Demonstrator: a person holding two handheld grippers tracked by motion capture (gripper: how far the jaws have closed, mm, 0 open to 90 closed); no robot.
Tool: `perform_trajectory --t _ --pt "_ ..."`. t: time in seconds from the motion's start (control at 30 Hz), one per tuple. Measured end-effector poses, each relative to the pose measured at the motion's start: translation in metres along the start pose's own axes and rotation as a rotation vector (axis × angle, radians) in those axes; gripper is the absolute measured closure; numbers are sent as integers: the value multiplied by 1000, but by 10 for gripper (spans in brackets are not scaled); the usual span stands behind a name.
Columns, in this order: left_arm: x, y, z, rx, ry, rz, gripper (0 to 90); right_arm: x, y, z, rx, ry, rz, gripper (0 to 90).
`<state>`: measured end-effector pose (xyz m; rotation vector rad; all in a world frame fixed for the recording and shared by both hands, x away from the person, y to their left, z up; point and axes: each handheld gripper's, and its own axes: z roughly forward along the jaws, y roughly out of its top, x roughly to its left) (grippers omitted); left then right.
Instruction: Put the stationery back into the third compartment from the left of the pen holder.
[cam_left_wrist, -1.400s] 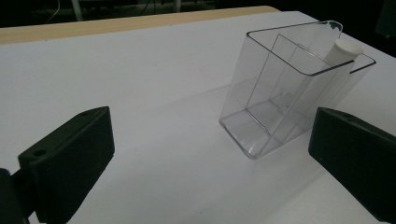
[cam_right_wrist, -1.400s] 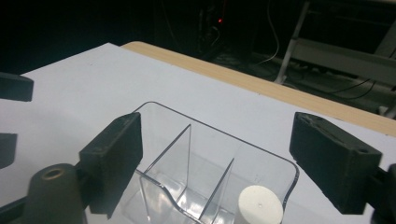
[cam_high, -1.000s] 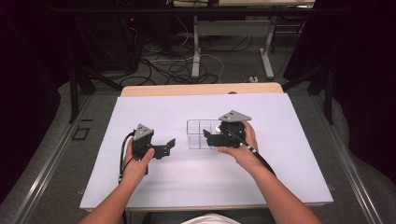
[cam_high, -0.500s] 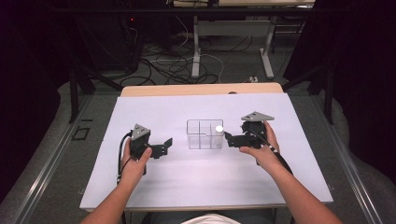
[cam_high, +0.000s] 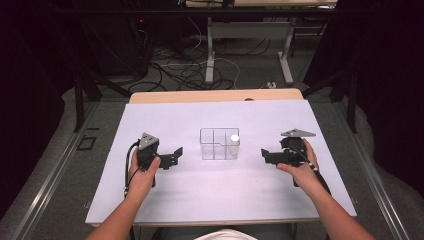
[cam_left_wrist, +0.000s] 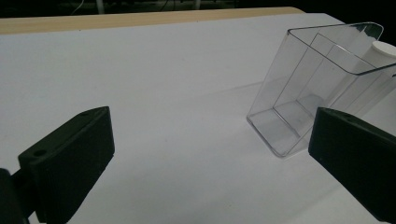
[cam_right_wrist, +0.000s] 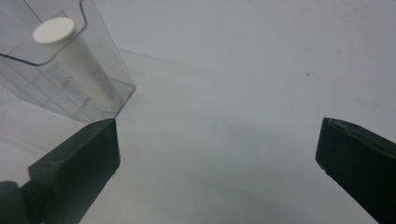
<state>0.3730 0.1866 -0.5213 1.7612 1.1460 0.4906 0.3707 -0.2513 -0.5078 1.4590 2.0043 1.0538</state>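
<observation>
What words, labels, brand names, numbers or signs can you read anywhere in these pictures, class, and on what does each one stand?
None: no readable text appears in any view.
The clear box has plain walls, with no label or print.
The white cylinder standing in it has a blank cap and side.
The white sheet covering the table is unmarked.
The left gripper and right gripper are plain black, no brand visible.
</observation>
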Motion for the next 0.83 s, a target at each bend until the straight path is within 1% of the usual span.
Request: perform_trajectory --t 0.03,0.13,0.17,0.23,0.3,0.33,0.37,0.4,0.43,0.5,0.53,0.63,0.73,0.83 --pt "-1 0 0 -2 -1 -7 3 -2 -2 1 3 0 6 0" --pt "-1 0 0 -2 0 -7 3 -10 -7 2 4 -1 35 0" --pt "-1 0 0 -2 0 -6 3 -13 -10 3 -3 -5 47 0" --pt "-1 0 0 -1 0 2 3 -17 -13 4 3 -8 68 0" --pt "-2 0 0 -1 -2 -2 3 -23 -17 4 -4 -22 101 0" --pt "-2 0 0 1 -1 1 3 -25 -18 4 -4 -24 116 0" --pt "-1 0 0 0 0 13 3 -27 -19 4 -4 -29 129 2" --pt "-2 0 0 -1 -2 6 3 -30 -20 4 -7 -37 139 2" --pt "-2 0 0 0 -3 9 3 -33 -21 5 -10 -46 137 2" --pt "-2 0 1 0 -2 17 3 -38 -24 5 -6 -66 148 6" --pt "-2 0 1 0 -5 1 3 -40 -25 5 -4 -71 156 9" --pt "0 0 1 4 2 7 3 -46 -28 4 4 -77 170 10" --pt "0 0 1 4 5 4 3 -51 -30 3 6 -86 180 10" --pt "-1 0 1 2 5 6 3 -54 -33 5 14 -109 194 10"
